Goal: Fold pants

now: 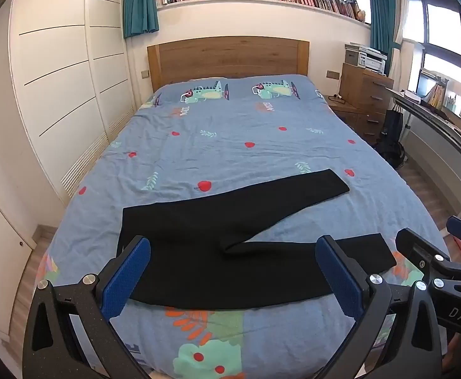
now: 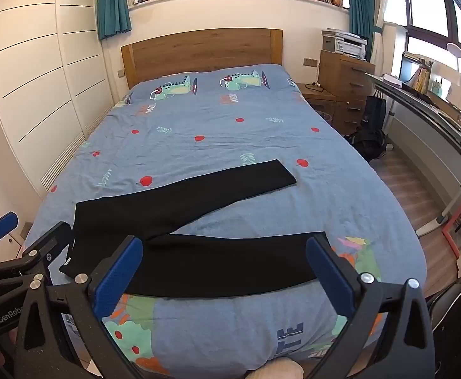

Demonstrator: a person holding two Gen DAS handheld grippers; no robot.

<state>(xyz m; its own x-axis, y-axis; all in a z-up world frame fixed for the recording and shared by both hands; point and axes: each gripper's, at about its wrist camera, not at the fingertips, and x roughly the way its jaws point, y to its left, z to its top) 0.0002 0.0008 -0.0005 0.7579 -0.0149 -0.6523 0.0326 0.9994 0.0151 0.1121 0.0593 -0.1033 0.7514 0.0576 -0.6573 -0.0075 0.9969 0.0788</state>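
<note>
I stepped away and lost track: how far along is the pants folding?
Done: the black pants lie flat on the bed, waistband toward the left, legs splayed apart in a V. In hand: nothing; the left gripper and right gripper both hover open above the near leg, gripping no fabric. Left: every fold, since the far leg is not yet laid over the near one.
</note>
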